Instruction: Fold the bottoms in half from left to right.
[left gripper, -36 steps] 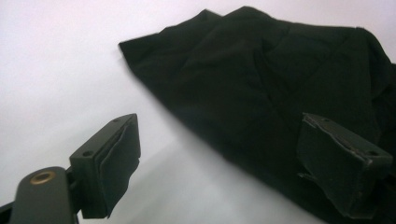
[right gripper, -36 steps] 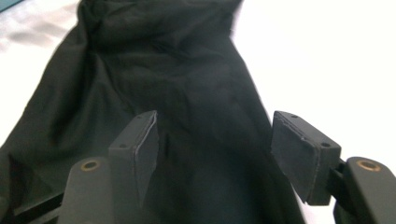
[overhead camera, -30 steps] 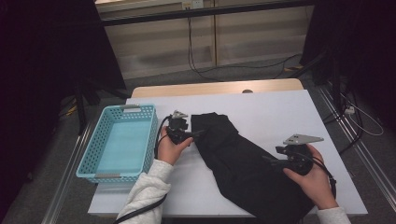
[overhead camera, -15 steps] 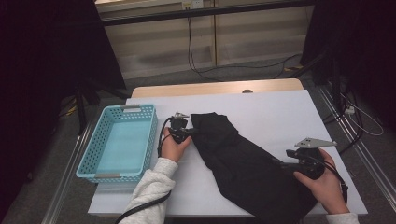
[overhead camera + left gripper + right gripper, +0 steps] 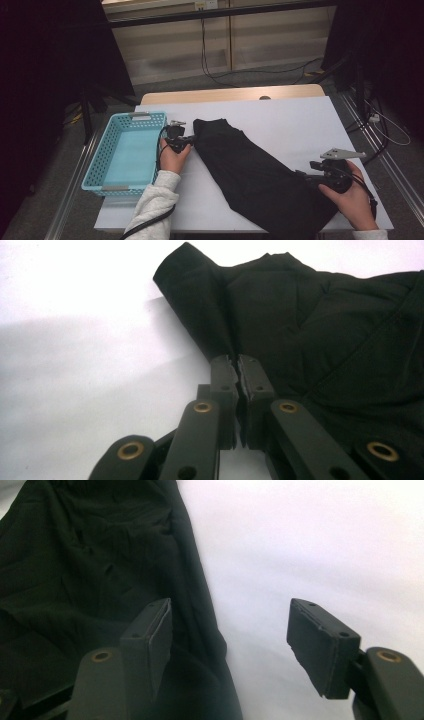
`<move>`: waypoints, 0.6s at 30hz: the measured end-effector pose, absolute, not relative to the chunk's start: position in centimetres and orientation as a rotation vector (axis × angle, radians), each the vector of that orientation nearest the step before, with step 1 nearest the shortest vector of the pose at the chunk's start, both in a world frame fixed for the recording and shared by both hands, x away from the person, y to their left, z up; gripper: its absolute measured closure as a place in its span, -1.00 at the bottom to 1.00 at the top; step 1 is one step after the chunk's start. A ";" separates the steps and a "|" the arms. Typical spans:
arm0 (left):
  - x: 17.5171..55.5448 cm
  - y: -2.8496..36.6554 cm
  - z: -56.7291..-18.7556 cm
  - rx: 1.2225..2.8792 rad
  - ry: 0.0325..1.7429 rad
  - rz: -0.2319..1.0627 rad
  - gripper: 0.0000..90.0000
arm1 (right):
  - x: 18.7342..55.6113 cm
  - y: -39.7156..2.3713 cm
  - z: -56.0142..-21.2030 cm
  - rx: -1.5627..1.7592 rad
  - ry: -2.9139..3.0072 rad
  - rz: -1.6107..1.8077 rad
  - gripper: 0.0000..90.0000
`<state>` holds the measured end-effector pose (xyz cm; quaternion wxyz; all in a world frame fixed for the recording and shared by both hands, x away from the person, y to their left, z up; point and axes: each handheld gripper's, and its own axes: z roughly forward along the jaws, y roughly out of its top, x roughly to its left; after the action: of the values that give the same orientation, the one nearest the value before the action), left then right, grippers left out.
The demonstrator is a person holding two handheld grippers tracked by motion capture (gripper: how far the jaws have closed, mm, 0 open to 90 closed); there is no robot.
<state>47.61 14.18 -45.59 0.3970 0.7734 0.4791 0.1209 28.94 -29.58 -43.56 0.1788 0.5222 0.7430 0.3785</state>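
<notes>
Left gripper clamped on black garment far corner; garment runs diagonally toward right gripper, jaws spread astride its edge.

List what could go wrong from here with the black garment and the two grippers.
1. The left gripper has just closed on only a thin edge of the black garment; that pinch might slip when pulled.
2. The right gripper is open, its edge ungripped, so a lift could drag the cloth lopsided.
3. The blue basket sits close beside the left hand and could be bumped.
</notes>
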 end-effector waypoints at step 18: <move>47.2 13.7 -45.4 1.964 1.188 0.342 0.77 | 27.2 -30.4 -45.8 1.571 2.164 1.060 0.57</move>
<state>47.16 13.71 -45.40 0.3988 0.7761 0.4695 0.1350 27.24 -30.38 -45.79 0.1323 0.5413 0.7457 0.3652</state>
